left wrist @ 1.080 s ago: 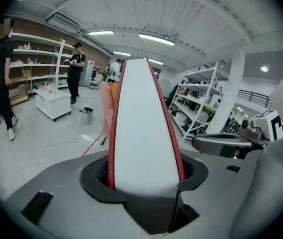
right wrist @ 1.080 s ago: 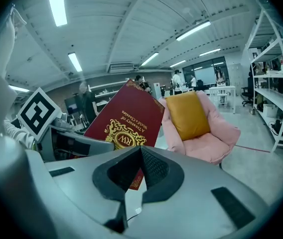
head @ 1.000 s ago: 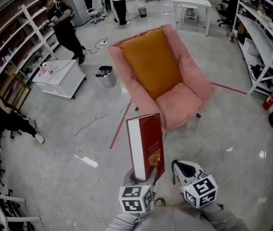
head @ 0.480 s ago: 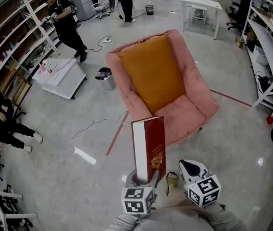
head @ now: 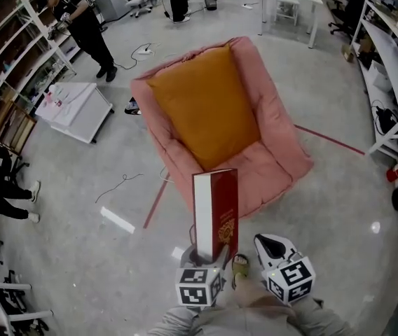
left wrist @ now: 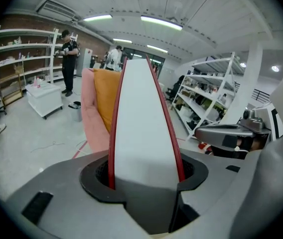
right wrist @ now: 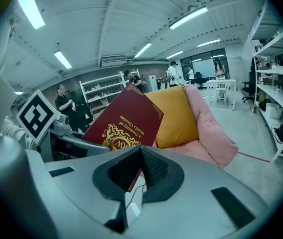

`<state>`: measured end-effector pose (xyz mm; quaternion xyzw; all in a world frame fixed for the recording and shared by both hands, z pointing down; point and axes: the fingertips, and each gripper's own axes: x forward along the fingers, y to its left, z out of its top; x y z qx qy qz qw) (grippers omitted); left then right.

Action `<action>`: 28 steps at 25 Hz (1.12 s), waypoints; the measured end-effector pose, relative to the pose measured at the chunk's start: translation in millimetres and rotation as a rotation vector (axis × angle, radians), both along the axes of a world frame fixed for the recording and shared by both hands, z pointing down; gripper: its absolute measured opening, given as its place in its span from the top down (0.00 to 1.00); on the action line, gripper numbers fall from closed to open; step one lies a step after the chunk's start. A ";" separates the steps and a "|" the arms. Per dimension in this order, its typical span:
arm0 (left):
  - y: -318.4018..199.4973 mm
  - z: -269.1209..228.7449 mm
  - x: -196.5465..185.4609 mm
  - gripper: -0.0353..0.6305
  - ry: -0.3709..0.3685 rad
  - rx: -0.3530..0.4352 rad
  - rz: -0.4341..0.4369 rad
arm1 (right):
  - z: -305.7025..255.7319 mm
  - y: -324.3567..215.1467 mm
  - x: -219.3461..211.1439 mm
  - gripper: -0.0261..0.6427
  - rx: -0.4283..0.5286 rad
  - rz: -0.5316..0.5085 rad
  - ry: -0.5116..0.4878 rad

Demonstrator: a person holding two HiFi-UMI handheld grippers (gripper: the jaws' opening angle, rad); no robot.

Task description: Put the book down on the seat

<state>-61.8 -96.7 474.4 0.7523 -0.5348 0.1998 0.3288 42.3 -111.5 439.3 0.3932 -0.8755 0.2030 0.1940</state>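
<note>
Head view: we see the left gripper clamped on the book at its bottom edge, long axis upright. The seat lies directly ahead, beyond the book. The right gripper, closed and empty, sits just beside.

Smooth hardcover book, matt pink cloth armchair, glossy grey floor.

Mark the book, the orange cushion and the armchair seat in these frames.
book [head: 225, 212], head view, on its red front cover.
orange cushion [head: 202, 107], head view, middle of its face.
armchair seat [head: 268, 168], head view, bare pink seat pad.
</note>
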 end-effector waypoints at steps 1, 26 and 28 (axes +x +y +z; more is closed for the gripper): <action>-5.2 2.7 3.3 0.56 -0.002 -0.006 -0.001 | 1.9 -4.1 2.6 0.95 -0.003 -0.003 0.002; -139.0 137.0 28.7 0.56 0.052 -0.190 -0.069 | 105.1 -107.6 10.2 0.95 -0.134 0.061 0.039; -148.4 150.0 30.3 0.56 0.052 -0.208 -0.066 | 114.0 -115.1 10.7 0.95 -0.143 0.071 0.047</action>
